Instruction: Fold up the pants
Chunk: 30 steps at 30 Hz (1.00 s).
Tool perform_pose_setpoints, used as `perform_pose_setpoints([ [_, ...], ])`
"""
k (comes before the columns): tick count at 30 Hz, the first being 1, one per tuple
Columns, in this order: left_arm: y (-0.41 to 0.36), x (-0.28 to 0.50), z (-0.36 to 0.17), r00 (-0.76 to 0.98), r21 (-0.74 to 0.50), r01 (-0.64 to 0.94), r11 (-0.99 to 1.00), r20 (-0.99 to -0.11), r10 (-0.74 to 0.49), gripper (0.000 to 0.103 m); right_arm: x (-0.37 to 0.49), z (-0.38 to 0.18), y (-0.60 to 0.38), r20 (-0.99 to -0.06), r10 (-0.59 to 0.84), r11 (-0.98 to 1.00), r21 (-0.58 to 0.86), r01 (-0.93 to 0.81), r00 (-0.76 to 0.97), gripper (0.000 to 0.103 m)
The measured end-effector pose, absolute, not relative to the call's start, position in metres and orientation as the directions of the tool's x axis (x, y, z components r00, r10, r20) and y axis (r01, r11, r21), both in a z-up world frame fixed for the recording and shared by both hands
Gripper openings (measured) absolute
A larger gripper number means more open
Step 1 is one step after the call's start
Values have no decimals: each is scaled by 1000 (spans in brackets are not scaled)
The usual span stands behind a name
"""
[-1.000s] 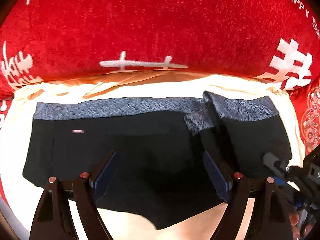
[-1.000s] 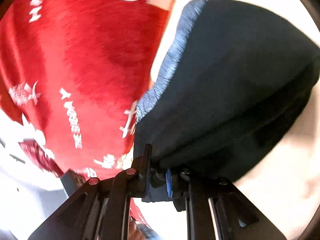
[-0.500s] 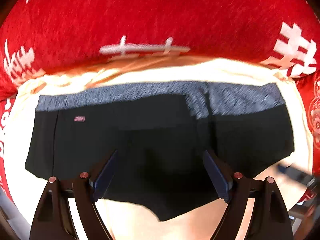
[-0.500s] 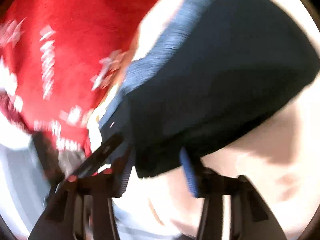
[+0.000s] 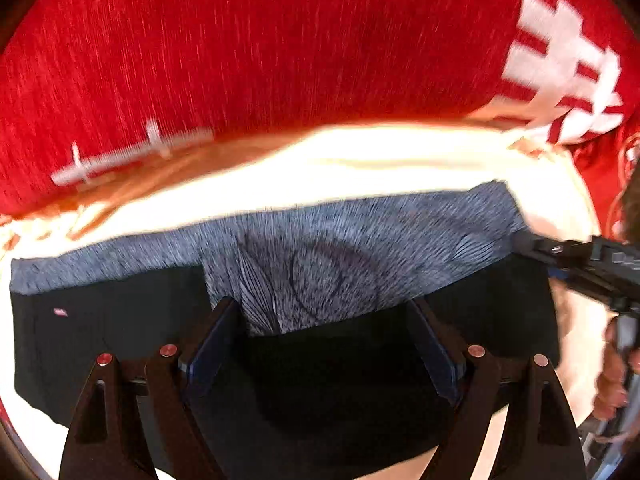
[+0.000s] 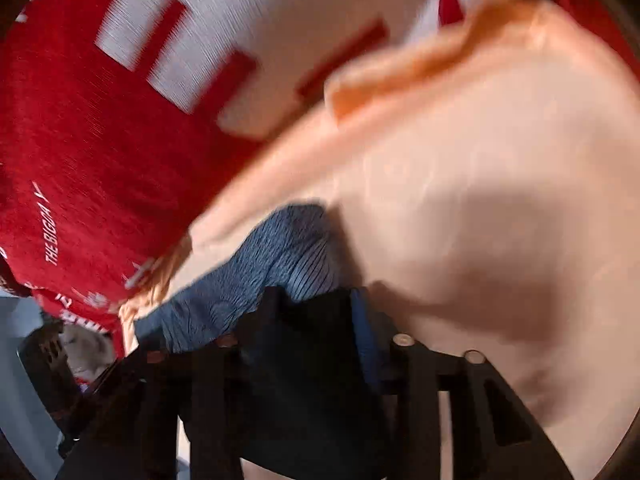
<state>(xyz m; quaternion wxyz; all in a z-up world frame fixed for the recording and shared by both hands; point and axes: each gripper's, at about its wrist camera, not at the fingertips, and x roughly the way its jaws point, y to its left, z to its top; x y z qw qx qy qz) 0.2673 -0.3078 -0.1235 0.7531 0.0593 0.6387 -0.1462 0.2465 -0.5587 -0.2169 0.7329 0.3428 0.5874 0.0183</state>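
Black pants with a grey-blue patterned waistband lie folded on a cream sheet. My left gripper is open, its jaws wide apart just above the black cloth below the waistband. My right gripper reaches in from the right edge at the waistband's right end. In the right wrist view that gripper has black cloth and waistband bunched between its jaws; blur hides whether it is pinching.
A red blanket with white lettering lies behind the sheet and shows in the right wrist view. A bare hand holds the right gripper at the lower right.
My right gripper let the pants go, swung away, then came back to the waistband's right end. The left gripper moved closer to the waistband. The waistband's right part now lies turned over.
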Motion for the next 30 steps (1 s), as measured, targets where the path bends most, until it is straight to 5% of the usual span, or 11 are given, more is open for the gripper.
perform_pose_setpoints([
  [3,-304,259,-138,135,-50,314,948,-986,-96,97,242,-215,-556,-877,398,817,472,331,269,38],
  [12,-278,248,-125,92,-42,270,962,-993,-69,97,235,-190,-520,-967,164,960,202,195,193,54],
  [19,-262,230,-116,100,8,222,975,-995,-15,103,187,-172,-523,-974,153,961,187,203,169,70],
  [30,-246,195,-102,69,-15,168,986,-997,-27,102,159,-164,-493,-972,183,961,208,182,146,81],
])
